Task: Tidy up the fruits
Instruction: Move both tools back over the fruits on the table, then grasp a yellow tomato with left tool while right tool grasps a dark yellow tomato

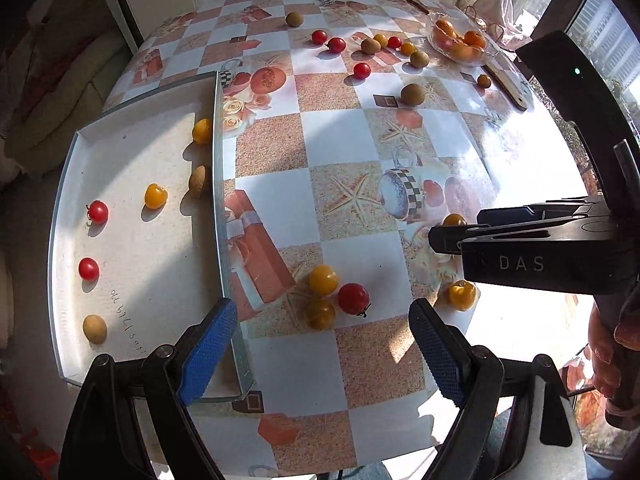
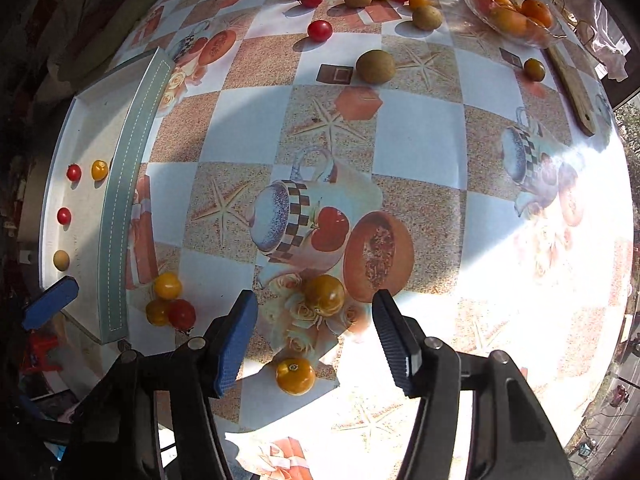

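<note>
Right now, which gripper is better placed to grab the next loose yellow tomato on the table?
Right. The right gripper is open, its fingers either side of a yellow tomato just ahead. The left gripper is open too, but its nearest yellow tomato sits farther ahead, beside the tray.

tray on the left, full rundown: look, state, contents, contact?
The tray is shallow and rectangular with a pale speckled floor, raised white walls and a grey-green stitched outer side. It lies flat at the table's left edge, partly overhanging it. Inside, spaced apart: two red tomatoes, two yellow ones, two brownish fruits. The left gripper hovers open, one finger above its near corner; contact unclear.
</note>
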The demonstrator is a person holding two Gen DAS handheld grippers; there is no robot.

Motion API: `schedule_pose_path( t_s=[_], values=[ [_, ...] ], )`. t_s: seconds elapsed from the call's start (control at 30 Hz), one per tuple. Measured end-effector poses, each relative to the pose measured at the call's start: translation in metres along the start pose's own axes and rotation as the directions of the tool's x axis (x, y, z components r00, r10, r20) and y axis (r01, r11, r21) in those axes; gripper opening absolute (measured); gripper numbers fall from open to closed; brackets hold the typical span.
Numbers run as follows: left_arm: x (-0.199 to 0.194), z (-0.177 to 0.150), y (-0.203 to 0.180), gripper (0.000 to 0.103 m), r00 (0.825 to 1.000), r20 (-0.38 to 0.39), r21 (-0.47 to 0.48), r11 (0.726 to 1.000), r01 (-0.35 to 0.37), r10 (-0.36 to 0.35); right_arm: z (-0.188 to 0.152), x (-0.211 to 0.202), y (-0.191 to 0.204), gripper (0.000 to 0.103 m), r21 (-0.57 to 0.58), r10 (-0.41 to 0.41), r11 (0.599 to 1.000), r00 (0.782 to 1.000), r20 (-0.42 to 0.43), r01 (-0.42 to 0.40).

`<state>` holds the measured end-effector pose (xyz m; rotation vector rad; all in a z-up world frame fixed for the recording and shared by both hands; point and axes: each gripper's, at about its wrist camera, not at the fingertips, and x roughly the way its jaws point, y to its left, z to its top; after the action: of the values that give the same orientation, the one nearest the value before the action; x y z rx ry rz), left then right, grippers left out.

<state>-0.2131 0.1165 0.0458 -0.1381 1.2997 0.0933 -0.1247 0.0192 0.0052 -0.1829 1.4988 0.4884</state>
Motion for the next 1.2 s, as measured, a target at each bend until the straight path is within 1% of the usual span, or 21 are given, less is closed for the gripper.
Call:
schedule_pose_path(
  t_s=[0.07,0.2,0.23,0.27,0.3,0.37,0.43,0.6,0.63,0.73,0.77,0.83,0.87,0.93,0.97,1.03,1.07,1.17,1.2],
  values=[
    [0.005,-0.002,-0.006,0.089,1.000,-0.004,0.010,1.000,-0.001,0.001,0.000,0.004,-0.001,0.054,-0.004,0.011,1.000,1.000,-0.010,-0.011],
    [0.012,-0.004,-0.018,0.087,1.000,0.006,0.056,0.998,-0.008,0.008,-0.001,0.010,0.001,0.046,-0.026,0.023,0.999,0.999,-0.024,-0.024],
    [0.014,-0.004,-0.021,0.080,1.000,0.009,0.072,0.997,-0.009,0.009,-0.001,0.011,0.001,0.042,-0.028,0.026,0.999,0.999,-0.028,-0.027],
    [0.017,-0.004,-0.025,0.078,1.000,0.004,0.087,0.996,-0.010,0.010,0.000,0.013,-0.001,0.038,-0.031,0.029,0.999,0.999,-0.032,-0.030],
    [0.020,-0.003,-0.028,0.077,1.000,-0.002,0.100,0.995,-0.013,0.013,0.000,0.014,-0.001,0.036,-0.033,0.028,0.999,0.999,-0.031,-0.029],
    [0.024,-0.003,-0.032,0.077,1.000,-0.003,0.116,0.993,-0.016,0.016,0.001,0.014,-0.002,0.025,-0.040,0.026,0.999,0.999,-0.028,-0.027],
    [0.028,-0.002,-0.036,0.077,1.000,-0.003,0.130,0.991,-0.019,0.020,0.003,0.014,-0.005,0.025,-0.033,0.040,0.999,0.999,-0.031,-0.041],
    [0.036,0.002,-0.042,0.077,1.000,0.000,0.155,0.988,-0.025,0.025,0.003,0.013,-0.014,0.025,-0.004,0.045,0.999,0.999,-0.028,-0.045],
    [0.039,0.003,-0.042,0.075,1.000,-0.001,0.158,0.987,-0.026,0.027,0.001,0.012,-0.014,0.025,0.002,0.049,0.999,0.998,-0.028,-0.049],
    [0.041,0.005,-0.046,0.074,0.998,0.016,0.179,0.982,-0.060,0.058,0.003,0.013,-0.016,0.025,0.017,0.056,0.998,0.998,-0.027,-0.056],
    [0.041,0.005,-0.047,0.071,0.998,0.020,0.182,0.981,-0.070,0.067,0.003,0.013,-0.016,0.025,0.021,0.058,0.998,0.998,-0.026,-0.058],
    [0.041,0.004,-0.049,0.060,0.994,0.037,0.201,0.973,-0.112,0.107,0.004,0.014,-0.019,0.025,0.030,0.063,0.998,0.998,-0.025,-0.062],
    [0.041,0.004,-0.050,0.056,0.992,0.045,0.209,0.970,-0.126,0.119,0.003,0.014,-0.025,0.025,0.035,0.066,0.997,0.998,-0.024,-0.065],
    [0.040,0.003,-0.052,0.040,0.987,0.065,0.230,0.960,-0.158,0.147,0.003,0.014,-0.027,0.025,0.045,0.070,0.997,0.997,-0.022,-0.069],
    [0.039,0.002,-0.053,0.036,0.984,0.074,0.242,0.955,-0.174,0.161,0.002,0.012,-0.032,0.025,0.049,0.072,0.996,0.997,-0.020,-0.071],
    [0.037,0.001,-0.053,0.025,0.982,0.085,0.252,0.949,-0.187,0.171,0.001,0.012,-0.034,0.025,0.055,0.073,0.996,0.997,-0.017,-0.072],
    [0.036,0.001,-0.051,0.023,0.982,0.085,0.247,0.951,-0.184,0.168,0.002,0.013,-0.031,0.025,0.060,0.073,0.996,0.997,-0.015,-0.072],
    [0.033,0.003,-0.042,0.023,0.989,0.067,0.200,0.969,-0.145,0.134,0.001,0.012,-0.034,0.025,0.067,0.076,0.995,0.997,-0.012,-0.075],
    [0.034,0.003,-0.040,0.023,0.987,0.066,0.195,0.968,-0.156,0.146,0.000,0.011,-0.034,0.025,0.069,0.076,0.995,0.997,-0.011,-0.076]
  ],
)
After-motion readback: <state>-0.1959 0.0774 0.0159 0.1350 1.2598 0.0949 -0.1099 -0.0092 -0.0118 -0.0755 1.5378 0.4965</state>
